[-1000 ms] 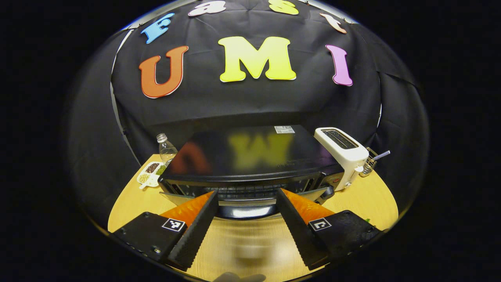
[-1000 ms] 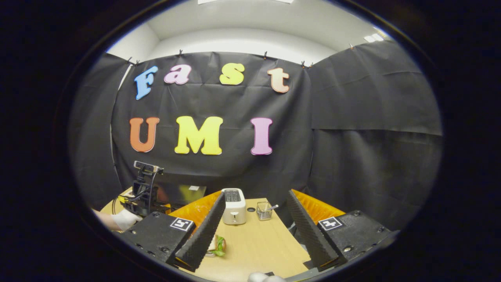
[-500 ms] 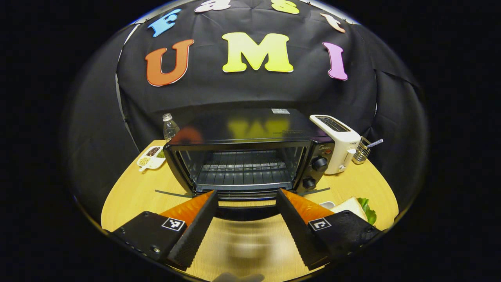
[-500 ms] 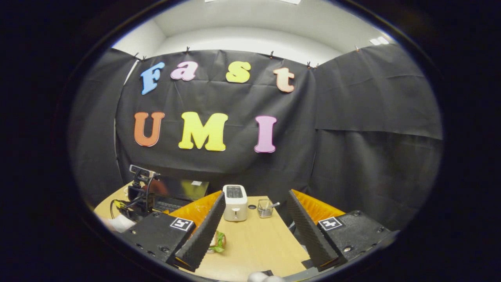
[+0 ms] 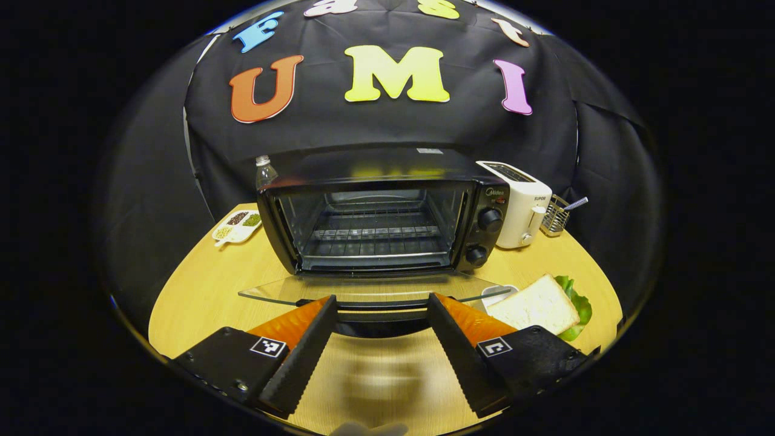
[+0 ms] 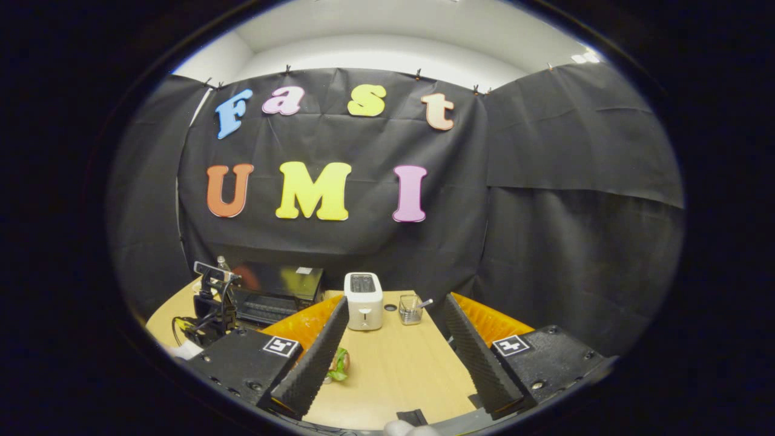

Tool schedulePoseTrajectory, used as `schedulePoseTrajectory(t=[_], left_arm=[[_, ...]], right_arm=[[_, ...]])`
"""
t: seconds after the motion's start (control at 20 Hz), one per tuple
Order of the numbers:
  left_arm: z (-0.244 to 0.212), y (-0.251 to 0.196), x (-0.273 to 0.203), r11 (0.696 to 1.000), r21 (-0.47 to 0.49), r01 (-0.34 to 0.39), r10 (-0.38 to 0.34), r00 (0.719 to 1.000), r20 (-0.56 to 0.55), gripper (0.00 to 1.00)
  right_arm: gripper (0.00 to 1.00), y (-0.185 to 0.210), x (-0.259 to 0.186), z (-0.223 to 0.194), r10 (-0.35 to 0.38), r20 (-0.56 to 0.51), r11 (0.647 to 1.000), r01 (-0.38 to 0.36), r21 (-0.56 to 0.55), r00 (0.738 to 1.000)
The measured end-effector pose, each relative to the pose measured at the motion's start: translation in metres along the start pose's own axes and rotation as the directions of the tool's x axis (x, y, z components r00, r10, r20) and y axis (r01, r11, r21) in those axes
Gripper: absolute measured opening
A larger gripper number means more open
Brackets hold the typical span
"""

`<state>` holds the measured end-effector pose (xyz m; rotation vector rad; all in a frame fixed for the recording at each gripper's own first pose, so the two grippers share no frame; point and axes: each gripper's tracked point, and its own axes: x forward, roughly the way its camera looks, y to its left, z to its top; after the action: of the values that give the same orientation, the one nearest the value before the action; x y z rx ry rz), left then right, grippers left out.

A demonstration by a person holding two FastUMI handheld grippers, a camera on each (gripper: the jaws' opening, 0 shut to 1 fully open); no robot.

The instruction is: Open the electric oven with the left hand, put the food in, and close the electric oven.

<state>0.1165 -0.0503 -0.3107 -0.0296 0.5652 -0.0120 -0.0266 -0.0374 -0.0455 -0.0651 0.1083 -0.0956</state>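
The opening step looked complete: the electric oven (image 5: 375,218) stood on the worktop (image 5: 200,290) with its glass door (image 5: 369,289) lowered flat toward the viewer. The left tongs (image 5: 381,330) were spread wide and held nothing, the door handle (image 5: 375,321) lying between their fingers; contact could not be confirmed. The wire rack (image 5: 375,233) inside was bare. The food, a sandwich (image 5: 536,306) of white bread with lettuce, lay on a small plate on the worktop, just right of the door. The right tongs (image 6: 393,357) were likewise wide open and empty, near the sandwich. The next move would probably require them to close on the sandwich and carry it onto the rack.
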Motion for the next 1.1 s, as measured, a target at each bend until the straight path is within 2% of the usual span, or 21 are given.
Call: schedulePoseTrajectory(t=[0.05, 0.1, 0.15, 0.2, 0.25, 0.4, 0.45, 0.6, 0.65, 0.8, 0.85, 1.0, 1.05, 1.1], left_arm=[[-0.006, -0.001, 0.000, 1.000, -0.002, 0.000, 0.000, 1.000, -0.008, 0.99], [-0.011, -0.001, -0.001, 1.000, -0.002, 0.000, 0.000, 1.000, -0.015, 0.99], [-0.014, -0.002, -0.001, 1.000, -0.002, 0.001, -0.001, 1.000, -0.018, 0.99], [-0.017, -0.002, 0.000, 1.000, 0.000, 0.000, 0.000, 1.000, -0.022, 0.99], [-0.019, -0.003, 0.000, 1.000, -0.002, 0.001, -0.001, 1.000, -0.028, 0.99], [-0.030, -0.005, 0.001, 1.000, 0.003, 0.000, 0.000, 0.999, -0.049, 0.98], [-0.034, -0.006, 0.002, 1.000, 0.003, 0.001, -0.001, 0.998, -0.060, 0.97], [-0.057, -0.007, 0.008, 1.000, -0.018, 0.004, -0.006, 0.993, -0.119, 0.95], [-0.064, -0.007, 0.011, 1.000, -0.028, 0.002, -0.006, 0.990, -0.140, 0.95], [-0.083, -0.007, 0.020, 0.999, -0.044, 0.002, -0.011, 0.979, -0.206, 0.96], [-0.082, -0.008, 0.021, 0.999, -0.041, 0.002, -0.010, 0.978, -0.208, 0.96], [-0.081, -0.007, 0.021, 0.999, -0.041, 0.003, -0.011, 0.979, -0.202, 0.95], [-0.079, -0.007, 0.019, 0.999, -0.043, 0.004, -0.012, 0.981, -0.195, 0.95], [-0.076, -0.007, 0.017, 0.999, -0.049, 0.006, -0.014, 0.984, -0.177, 0.95]], right_arm=[[0.92, 0.000, 0.000, -0.001, -0.001, -0.002, 1.000, 0.001, -0.002, 1.000], [0.92, 0.000, 0.000, -0.002, -0.001, -0.003, 1.000, 0.001, -0.004, 1.000], [1.00, 0.000, 0.000, -0.003, -0.001, -0.005, 1.000, 0.001, -0.007, 1.000], [1.00, -0.001, 0.000, -0.003, -0.001, -0.007, 1.000, 0.001, -0.008, 1.000], [0.92, -0.001, 0.001, -0.005, -0.001, -0.010, 1.000, 0.001, -0.007, 1.000], [0.92, 0.000, 0.002, -0.008, 0.000, -0.021, 1.000, 0.000, -0.010, 1.000], [1.00, 0.001, 0.002, -0.010, 0.003, -0.024, 1.000, -0.004, -0.009, 1.000], [1.00, 0.000, 0.002, -0.013, 0.001, -0.030, 1.000, -0.002, -0.009, 1.000], [0.92, 0.000, 0.002, -0.013, 0.001, -0.032, 1.000, -0.001, -0.010, 1.000], [0.92, 0.000, 0.004, -0.016, -0.002, -0.045, 1.000, 0.001, -0.018, 0.999], [1.00, 0.000, 0.004, -0.017, -0.002, -0.047, 1.000, 0.001, -0.018, 0.999], [1.00, 0.002, 0.006, -0.021, 0.001, -0.059, 1.000, -0.002, -0.010, 0.998], [0.92, 0.002, 0.008, -0.020, 0.001, -0.058, 1.000, -0.001, -0.007, 0.998], [1.00, 0.002, 0.009, -0.019, -0.001, -0.056, 1.000, 0.000, -0.008, 0.998]])
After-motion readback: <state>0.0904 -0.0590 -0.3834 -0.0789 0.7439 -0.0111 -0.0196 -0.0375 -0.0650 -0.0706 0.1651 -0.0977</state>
